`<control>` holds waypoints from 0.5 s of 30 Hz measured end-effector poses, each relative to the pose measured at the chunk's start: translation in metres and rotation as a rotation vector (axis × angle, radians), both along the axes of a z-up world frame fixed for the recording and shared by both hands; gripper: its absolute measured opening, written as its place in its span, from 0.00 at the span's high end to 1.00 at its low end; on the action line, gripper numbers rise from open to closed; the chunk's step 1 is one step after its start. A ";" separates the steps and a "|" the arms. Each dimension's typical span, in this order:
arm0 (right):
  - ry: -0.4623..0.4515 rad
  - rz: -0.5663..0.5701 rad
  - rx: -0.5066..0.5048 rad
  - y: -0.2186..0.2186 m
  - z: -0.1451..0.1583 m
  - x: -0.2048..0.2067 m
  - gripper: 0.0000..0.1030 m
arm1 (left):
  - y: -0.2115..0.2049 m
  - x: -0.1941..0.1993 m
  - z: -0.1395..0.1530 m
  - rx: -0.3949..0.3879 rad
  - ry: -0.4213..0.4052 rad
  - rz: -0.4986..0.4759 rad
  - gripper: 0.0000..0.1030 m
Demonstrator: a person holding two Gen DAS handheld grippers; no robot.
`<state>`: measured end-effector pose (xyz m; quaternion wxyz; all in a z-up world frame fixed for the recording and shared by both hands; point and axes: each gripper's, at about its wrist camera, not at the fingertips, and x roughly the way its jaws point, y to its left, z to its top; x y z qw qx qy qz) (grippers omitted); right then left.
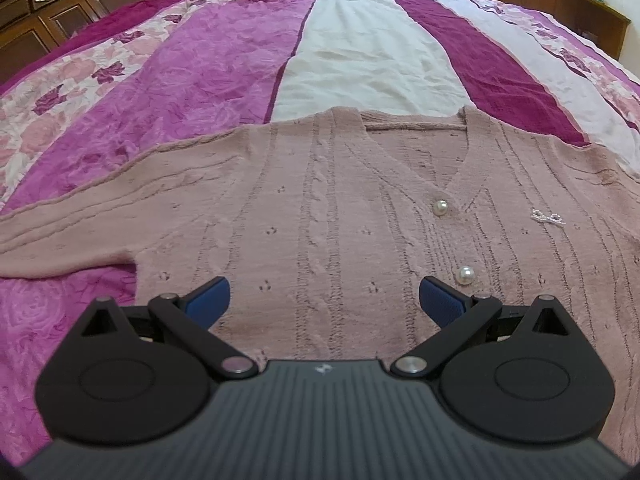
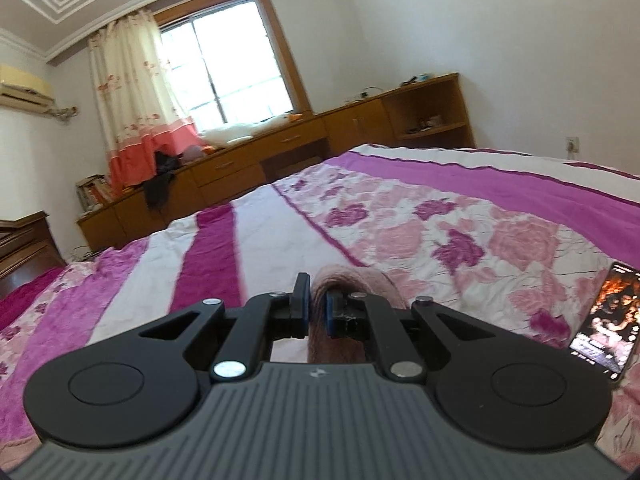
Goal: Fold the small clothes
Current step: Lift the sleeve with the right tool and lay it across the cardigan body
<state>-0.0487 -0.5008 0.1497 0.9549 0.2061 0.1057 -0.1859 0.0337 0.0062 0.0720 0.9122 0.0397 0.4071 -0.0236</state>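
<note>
Hovering low over a dusty-pink cable-knit cardigan (image 1: 360,208) in the left wrist view, the left gripper (image 1: 324,300) with blue pads (image 1: 210,296) spread wide, grasping nothing. Cardigan laid flat, front up, on a purple, white and floral striped bedspread (image 1: 224,76), one sleeve stretched to the left, neckline at the far side. Two round pearl buttons (image 1: 440,208) down the placket, a small beaded bow (image 1: 548,217) to their right. Dark wooden cabinets (image 1: 44,12) beyond the far left edge.

Seen from the right wrist: the right gripper (image 2: 317,310) clenched on a fold of the same pink knit, lifted above the bedspread. Lit black smartphone (image 2: 606,330) lying near right. Long wooden sideboard (image 2: 280,148) and flowered curtain (image 2: 136,92) beside a bright window (image 2: 228,64) far behind.
</note>
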 end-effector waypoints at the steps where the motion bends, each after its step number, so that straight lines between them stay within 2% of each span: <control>1: -0.003 0.013 0.002 0.007 0.002 0.001 0.92 | 0.002 0.000 0.000 -0.001 0.000 0.003 0.00; 15: -0.031 0.182 -0.053 0.109 0.030 0.015 0.92 | 0.037 -0.005 0.010 -0.018 -0.030 0.069 0.00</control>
